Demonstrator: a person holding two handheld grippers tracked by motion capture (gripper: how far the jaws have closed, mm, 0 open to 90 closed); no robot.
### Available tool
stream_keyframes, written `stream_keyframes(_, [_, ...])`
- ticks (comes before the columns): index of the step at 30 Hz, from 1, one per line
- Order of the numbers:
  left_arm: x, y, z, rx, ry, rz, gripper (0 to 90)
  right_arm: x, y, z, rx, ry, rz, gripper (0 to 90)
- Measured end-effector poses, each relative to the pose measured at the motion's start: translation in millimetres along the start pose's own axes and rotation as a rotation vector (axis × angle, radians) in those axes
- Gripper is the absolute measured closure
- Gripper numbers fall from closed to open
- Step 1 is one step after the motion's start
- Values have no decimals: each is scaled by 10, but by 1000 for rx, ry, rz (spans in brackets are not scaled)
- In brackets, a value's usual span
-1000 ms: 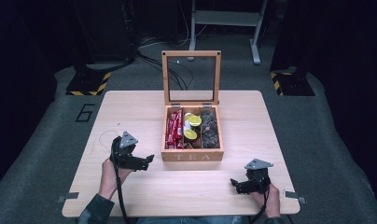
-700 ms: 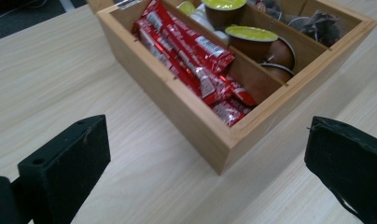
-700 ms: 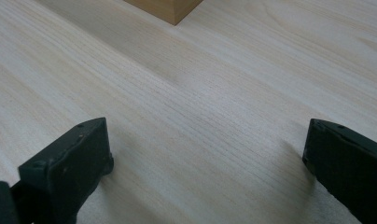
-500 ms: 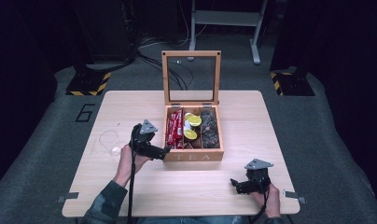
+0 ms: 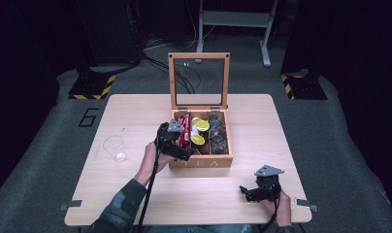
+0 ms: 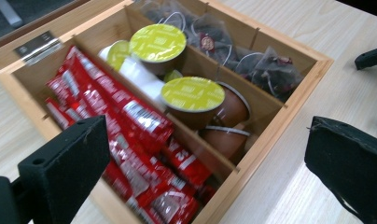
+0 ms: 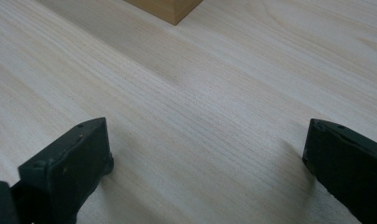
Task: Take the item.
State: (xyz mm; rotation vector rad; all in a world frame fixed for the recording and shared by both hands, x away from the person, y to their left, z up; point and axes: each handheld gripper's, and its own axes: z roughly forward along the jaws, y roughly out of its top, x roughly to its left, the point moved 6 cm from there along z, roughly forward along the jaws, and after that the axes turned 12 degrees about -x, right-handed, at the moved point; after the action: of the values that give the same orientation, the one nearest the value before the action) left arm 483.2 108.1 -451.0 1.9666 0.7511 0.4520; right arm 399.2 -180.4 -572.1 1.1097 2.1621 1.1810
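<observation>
A wooden tea box [image 5: 222, 160] with its glass lid [image 5: 199, 80] raised stands mid-table. Three compartments hold red sachets [image 6: 130, 121], yellow-lidded capsules [image 6: 192, 94] and dark tea bags [image 6: 266, 65]. My left gripper [image 5: 184, 153] hovers open over the box's front left corner, jaws wide above the red sachets [image 5: 184, 132], nothing between them. My right gripper [image 5: 247, 192] rests low over bare table near the front right edge, open and empty; the box's corner [image 7: 165, 9] lies ahead of it.
A clear round lid or dish [image 5: 114, 147] lies on the table [image 5: 136, 111] at the left. Beyond the table are a metal stand [image 5: 233, 19], cables and black-yellow striped floor blocks [image 5: 93, 87].
My left gripper has travelled right and forward from the table's left part to the box's front left corner. The right gripper has stayed put.
</observation>
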Motion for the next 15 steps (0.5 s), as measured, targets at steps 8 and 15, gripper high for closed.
stream_keyframes(8, [-114, 90, 175, 7, -43, 11, 15, 0, 0, 1, -2, -1, 0, 4])
stream_keyframes(15, [-254, 209, 379, 9, -92, 35, 69, -1, 1, 2, -5, -2, 0, 4])
